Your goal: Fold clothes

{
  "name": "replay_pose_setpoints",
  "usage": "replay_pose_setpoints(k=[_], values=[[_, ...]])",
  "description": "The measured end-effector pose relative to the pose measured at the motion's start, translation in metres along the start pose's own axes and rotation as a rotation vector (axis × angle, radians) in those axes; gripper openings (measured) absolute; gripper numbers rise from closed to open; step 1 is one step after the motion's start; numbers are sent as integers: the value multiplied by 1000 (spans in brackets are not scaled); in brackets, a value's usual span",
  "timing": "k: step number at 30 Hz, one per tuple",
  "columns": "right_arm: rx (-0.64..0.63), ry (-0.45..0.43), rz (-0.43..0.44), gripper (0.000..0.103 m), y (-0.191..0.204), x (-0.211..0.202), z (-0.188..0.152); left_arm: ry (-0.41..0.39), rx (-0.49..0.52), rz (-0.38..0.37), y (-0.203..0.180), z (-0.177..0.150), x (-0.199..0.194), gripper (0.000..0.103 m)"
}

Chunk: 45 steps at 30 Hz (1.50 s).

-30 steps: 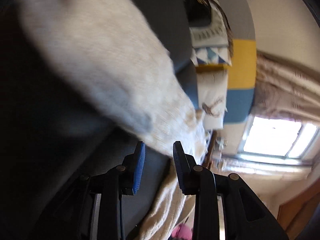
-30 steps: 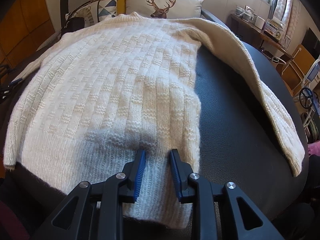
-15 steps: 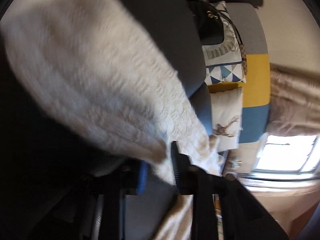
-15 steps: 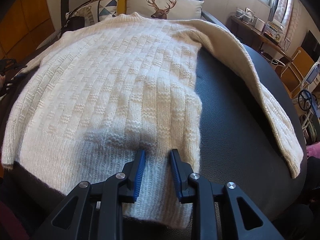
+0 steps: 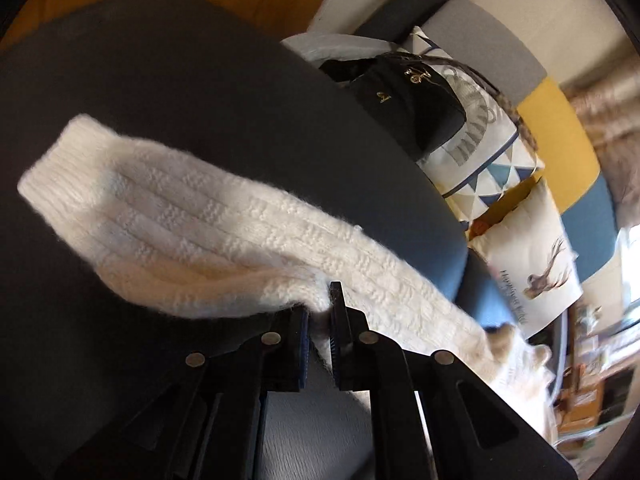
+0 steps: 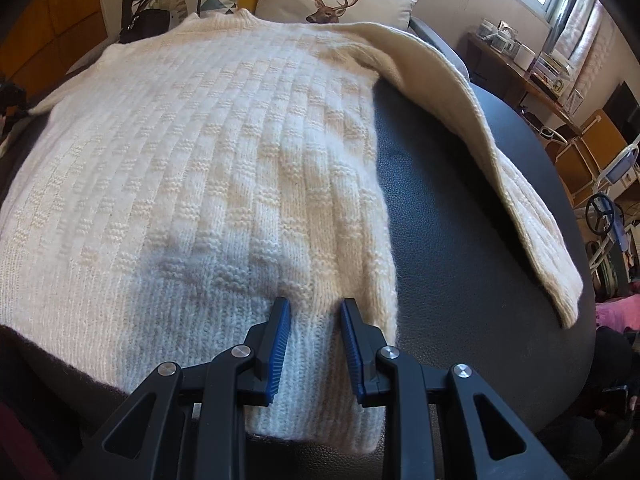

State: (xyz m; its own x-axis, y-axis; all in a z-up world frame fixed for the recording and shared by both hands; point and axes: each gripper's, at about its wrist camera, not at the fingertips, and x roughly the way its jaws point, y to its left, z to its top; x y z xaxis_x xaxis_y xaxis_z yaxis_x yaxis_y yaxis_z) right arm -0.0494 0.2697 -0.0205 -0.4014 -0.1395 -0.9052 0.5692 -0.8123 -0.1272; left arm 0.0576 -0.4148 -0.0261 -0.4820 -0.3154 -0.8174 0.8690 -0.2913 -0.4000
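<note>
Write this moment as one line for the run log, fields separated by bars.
left gripper: just closed, pinching sweater sleeve | right gripper: open over sweater hem | stage: folding sleeve

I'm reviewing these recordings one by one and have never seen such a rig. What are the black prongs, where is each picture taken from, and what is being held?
No robot here: a person carries a hand-held clamp in each hand, and a fisheye camera on each looks along its two jaws. So the black prongs with blue pads are the clamps themselves.

One picture is from the left clamp. The left gripper has just been closing and now pinches the left sleeve of a cream knitted sweater, lifted above the dark padded surface.

The other is from the right clamp. The right gripper hangs with its jaws apart at the sweater's hem, gripping nothing. The sweater lies spread flat, its other sleeve stretched out to the side. Cushions and a black bag sit behind.
</note>
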Motion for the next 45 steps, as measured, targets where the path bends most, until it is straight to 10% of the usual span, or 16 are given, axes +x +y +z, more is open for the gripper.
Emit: replay_pose_setpoints(k=[8,13,19,26,37,40,45], values=[[-9,23,-20,26,8,5,17,151,-45,-49,20,-14,-10,26],[1,-1,-5,26,10,6,23,124,-8,-166,38,-74,-75,26],[10,-33,12,26,10,6,29,299,221,-358,10,-184,-111,26],[20,-69,22,26,7,7,30,387,398,-295,-38,-260,-102,26],[7,-85,41,26,3,11,20,430,390,-291,-44,-277,-101,37],[-15,-72,38,26,4,11,17,394,458,-200,-51,-272,-96,7],[-58,10,29,26,11,15,24,405,460,-188,-47,-250,-89,5]])
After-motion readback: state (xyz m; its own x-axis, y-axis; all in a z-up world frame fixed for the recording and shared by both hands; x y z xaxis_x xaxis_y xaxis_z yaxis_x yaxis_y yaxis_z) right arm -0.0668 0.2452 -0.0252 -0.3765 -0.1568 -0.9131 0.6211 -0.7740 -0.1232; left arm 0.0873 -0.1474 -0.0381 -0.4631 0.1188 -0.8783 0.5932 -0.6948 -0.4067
